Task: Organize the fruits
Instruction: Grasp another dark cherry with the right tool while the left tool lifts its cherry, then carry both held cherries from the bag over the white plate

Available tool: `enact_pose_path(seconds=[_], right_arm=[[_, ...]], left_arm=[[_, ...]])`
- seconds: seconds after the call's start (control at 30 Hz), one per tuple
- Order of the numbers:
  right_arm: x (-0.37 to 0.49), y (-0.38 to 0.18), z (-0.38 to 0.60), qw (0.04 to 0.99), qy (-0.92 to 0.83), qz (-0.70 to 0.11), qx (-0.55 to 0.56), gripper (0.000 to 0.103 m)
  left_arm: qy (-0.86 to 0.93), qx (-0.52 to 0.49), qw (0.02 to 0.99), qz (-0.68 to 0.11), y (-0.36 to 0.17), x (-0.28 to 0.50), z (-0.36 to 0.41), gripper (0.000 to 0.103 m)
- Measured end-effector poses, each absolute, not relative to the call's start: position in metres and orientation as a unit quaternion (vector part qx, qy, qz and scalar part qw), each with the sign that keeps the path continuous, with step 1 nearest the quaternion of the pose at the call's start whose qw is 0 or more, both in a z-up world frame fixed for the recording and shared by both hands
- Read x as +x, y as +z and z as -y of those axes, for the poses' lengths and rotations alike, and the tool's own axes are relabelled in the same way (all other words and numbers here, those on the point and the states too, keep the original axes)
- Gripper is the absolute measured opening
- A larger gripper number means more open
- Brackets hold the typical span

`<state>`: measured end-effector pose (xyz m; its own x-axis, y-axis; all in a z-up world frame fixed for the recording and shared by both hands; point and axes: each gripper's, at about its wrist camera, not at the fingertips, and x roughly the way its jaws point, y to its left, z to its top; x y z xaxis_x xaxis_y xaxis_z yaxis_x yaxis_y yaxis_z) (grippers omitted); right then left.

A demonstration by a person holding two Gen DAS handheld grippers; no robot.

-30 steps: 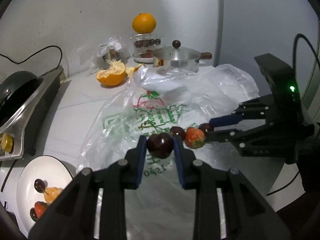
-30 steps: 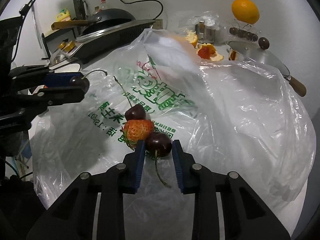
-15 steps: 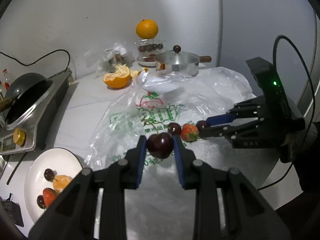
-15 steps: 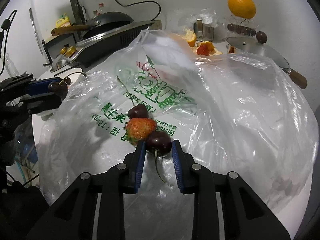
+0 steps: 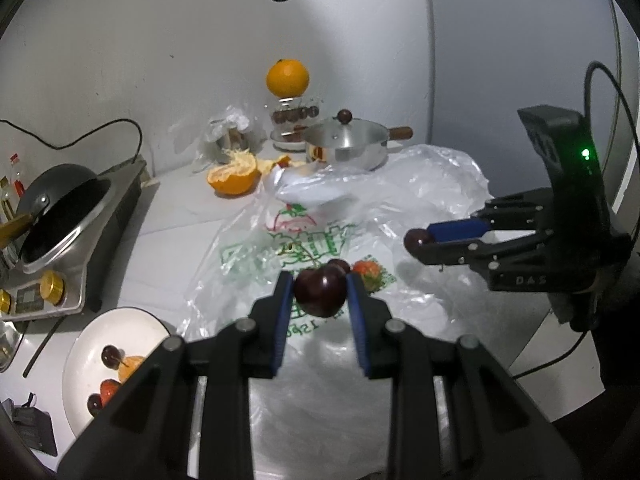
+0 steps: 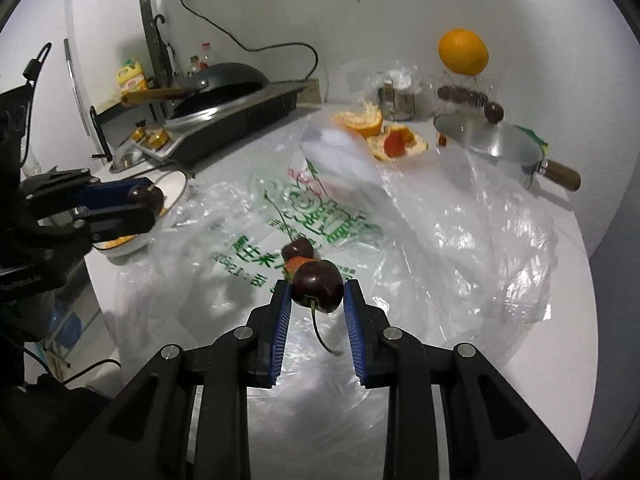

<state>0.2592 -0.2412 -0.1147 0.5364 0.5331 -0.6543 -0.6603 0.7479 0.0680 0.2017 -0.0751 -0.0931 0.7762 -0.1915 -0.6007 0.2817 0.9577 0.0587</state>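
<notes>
Right now each hand-held gripper is clamped on a cherry: my left hand-held gripper (image 5: 321, 294) pinches one cherry (image 5: 320, 293) across its round middle, my right hand-held gripper (image 6: 317, 294) another cherry (image 6: 317, 286), stem hanging. They're light, slick and soft-skinned, I'd judge, so gentle pressure only. Both point down-forward above the plastic bag (image 6: 460, 216) in mid-tabletop (image 5: 180, 216); the plate (image 5: 86, 354) sits at its near-left edge.
</notes>
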Motion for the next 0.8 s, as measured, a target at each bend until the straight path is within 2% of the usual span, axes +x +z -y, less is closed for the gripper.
enact_pose_path(seconds=[0.8], right_arm=[[0.229, -0.086, 0.175, 0.874, 0.370, -0.296, -0.109, 0.029]], left_arm=[[-0.102, 0.054, 0.952, -0.285, -0.082, 0.166, 0.018, 0.028]])
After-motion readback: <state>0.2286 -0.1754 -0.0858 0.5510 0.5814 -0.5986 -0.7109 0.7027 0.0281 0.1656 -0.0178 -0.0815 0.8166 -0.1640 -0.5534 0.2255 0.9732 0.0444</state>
